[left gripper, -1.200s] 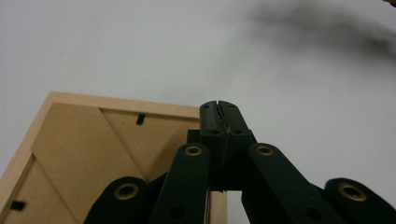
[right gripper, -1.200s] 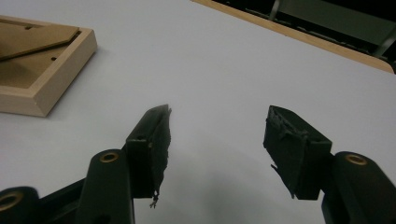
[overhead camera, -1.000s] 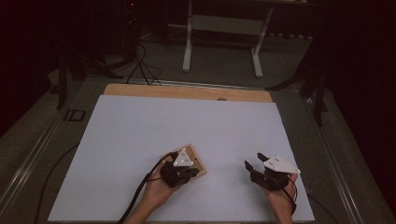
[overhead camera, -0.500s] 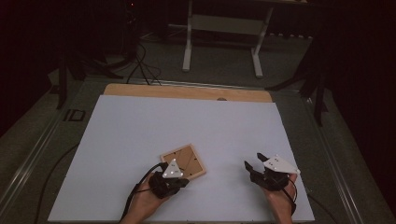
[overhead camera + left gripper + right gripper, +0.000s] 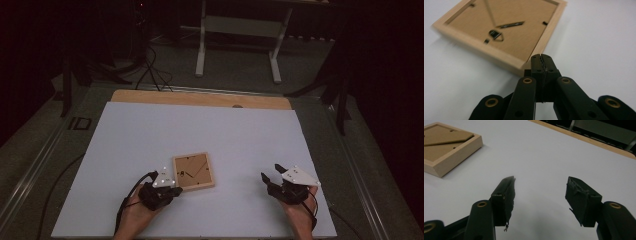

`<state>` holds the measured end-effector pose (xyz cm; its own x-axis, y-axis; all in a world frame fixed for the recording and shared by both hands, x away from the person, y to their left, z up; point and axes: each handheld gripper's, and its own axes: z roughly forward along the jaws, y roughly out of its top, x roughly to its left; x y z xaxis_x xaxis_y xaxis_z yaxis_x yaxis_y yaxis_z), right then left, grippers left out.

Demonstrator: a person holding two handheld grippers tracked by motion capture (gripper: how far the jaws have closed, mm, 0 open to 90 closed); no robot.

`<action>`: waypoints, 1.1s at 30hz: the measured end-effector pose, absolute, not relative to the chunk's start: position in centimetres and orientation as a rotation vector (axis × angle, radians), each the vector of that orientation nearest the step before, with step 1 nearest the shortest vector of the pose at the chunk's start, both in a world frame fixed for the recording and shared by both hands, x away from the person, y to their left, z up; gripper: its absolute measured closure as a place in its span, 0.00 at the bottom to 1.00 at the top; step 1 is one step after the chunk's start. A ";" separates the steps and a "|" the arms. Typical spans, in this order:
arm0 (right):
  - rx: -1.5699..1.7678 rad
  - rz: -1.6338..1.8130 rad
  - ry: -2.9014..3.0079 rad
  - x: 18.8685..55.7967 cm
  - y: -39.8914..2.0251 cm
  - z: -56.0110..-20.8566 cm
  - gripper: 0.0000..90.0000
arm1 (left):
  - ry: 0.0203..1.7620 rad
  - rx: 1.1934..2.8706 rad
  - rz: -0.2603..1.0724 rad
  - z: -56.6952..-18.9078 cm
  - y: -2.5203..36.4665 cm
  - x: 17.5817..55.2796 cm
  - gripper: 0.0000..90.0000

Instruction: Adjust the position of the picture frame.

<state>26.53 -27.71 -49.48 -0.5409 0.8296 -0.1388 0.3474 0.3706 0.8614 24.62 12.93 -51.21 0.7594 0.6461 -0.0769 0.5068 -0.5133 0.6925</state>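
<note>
Left claw (image 5: 176, 191): its jaws are pressed fully together with nothing between them; the tips are seen at the near left corner of the frame, touching it or just short of it, which cannot be told.
Right claw (image 5: 267, 179): its jaws are spread wide and nothing is held; it is kept low over the bare tabletop, well apart from the frame.
Wooden picture frame (image 5: 193, 171): it is laid flat, back side up, near the front middle of the tabletop, between the two claws and closer to the left one; a small metal hanger (image 5: 495, 35) and a stand flap are seen on its backing board.
Tabletop (image 5: 210, 125): it is covered by a white sheet, and a wooden strip (image 5: 200, 98) is left bare along the far edge.
</note>
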 end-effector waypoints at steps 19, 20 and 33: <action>1.011 1.096 2.068 26.6 -27.6 -49.5 0.44 | 1.112 2.117 0.347 -51.0 14.2 29.6 0.99; 1.011 1.096 2.068 26.6 -27.6 -49.5 0.44 | 1.112 2.117 0.347 -51.0 14.2 29.6 0.99; 1.010 1.098 2.067 26.5 -27.7 -49.5 0.44 | 1.176 2.088 0.403 -51.0 12.2 33.6 0.99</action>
<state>26.54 -27.71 -49.51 -0.5420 0.8285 -0.1408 0.3471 0.3734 0.8603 33.57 12.24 -51.03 0.5399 0.8392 -0.0653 0.6226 -0.3459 0.7019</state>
